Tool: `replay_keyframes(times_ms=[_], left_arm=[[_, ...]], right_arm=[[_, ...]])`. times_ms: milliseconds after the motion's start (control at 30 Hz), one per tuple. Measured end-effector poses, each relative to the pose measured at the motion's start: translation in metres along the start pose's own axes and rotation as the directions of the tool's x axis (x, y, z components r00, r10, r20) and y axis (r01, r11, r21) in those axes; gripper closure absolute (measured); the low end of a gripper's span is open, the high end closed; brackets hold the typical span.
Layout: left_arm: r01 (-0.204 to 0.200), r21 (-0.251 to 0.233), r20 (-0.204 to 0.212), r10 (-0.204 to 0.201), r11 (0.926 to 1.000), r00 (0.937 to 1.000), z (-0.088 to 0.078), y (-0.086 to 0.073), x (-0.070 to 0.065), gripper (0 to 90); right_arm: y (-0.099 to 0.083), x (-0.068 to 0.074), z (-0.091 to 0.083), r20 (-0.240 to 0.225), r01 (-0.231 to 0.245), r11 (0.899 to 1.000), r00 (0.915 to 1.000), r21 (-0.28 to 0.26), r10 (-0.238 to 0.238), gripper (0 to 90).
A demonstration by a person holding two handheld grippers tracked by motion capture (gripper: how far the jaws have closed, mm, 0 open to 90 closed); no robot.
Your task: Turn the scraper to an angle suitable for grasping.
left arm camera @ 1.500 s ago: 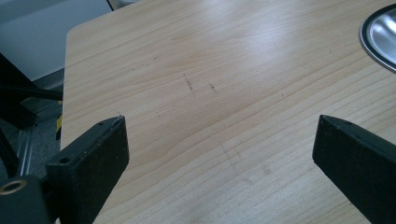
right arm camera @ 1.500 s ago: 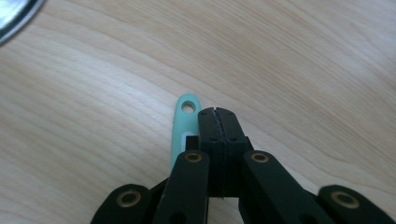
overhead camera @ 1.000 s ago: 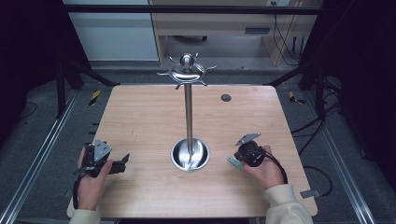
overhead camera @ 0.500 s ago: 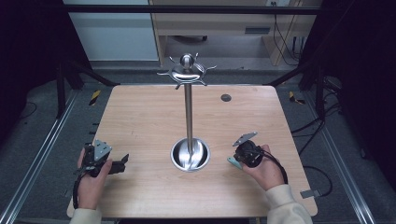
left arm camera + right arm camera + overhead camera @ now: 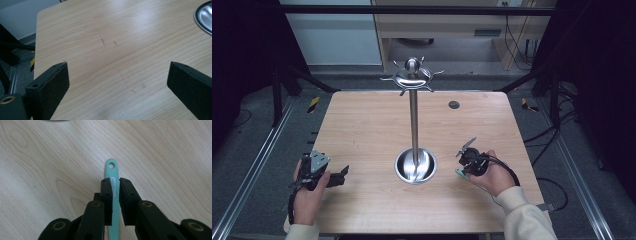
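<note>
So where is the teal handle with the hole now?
The teal handle lies on the wooden table, between the pads of the right claw, right of the metal stand's base in the high view.

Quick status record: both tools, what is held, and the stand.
right tool: jaws either side of the teal handle, just been easing open; whether the pads press on it is unclear
teal handle: lies on the table, hole end past the jaw tips
left tool: open, nothing between the jaws
stand: upright mid-table, round steel base, hooks bare
</note>
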State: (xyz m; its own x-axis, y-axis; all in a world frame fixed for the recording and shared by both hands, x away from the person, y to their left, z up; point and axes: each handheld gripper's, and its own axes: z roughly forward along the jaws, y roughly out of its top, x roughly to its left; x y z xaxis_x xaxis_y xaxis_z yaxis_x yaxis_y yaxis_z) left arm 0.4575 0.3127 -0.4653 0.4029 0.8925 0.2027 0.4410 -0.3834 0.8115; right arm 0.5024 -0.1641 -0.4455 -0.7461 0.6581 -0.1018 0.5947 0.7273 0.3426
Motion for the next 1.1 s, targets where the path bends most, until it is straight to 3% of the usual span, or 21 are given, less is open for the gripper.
replay_keyframes(times_ms=[300, 500, 833, 867, 1100], left_arm=[[0.002, 0.012, -0.004, -0.002, 0.9999, 1.0, 0.004, 0.0, -0.001, 3.9], [0.0, 0.011, -0.006, 0.0, 0.9999, 1.0, 0.001, 0.0, 0.0, 3.9], [-0.003, 0.015, -0.001, 0.003, 0.9999, 1.0, 0.002, 0.0, 0.0, 3.9], [0.001, 0.012, -0.001, -0.001, 0.9999, 1.0, 0.001, 0.0, 0.0, 3.9], [0.005, 0.006, -0.002, -0.005, 1.0, 1.0, 0.0, 0.0, 0.0, 3.9]], right_arm=[[-0.001, -0.008, 0.009, -0.027, -0.012, 0.999, 0.9995, 0.049, 0.013, 71.4], [0.002, -0.01, 0.017, -0.053, 0.01, 0.996, 0.9986, 0.083, -0.005, 65.2], [0.005, -0.011, 0.023, -0.06, -0.02, 0.992, 0.9978, 0.121, 0.028, 67.0], [0.006, -0.013, 0.026, -0.074, 0.005, 0.993, 0.9973, 0.118, 0.004, 69.1], [0.009, -0.011, 0.027, -0.056, 0.018, 0.993, 0.9984, 0.118, -0.011, 74.1]])
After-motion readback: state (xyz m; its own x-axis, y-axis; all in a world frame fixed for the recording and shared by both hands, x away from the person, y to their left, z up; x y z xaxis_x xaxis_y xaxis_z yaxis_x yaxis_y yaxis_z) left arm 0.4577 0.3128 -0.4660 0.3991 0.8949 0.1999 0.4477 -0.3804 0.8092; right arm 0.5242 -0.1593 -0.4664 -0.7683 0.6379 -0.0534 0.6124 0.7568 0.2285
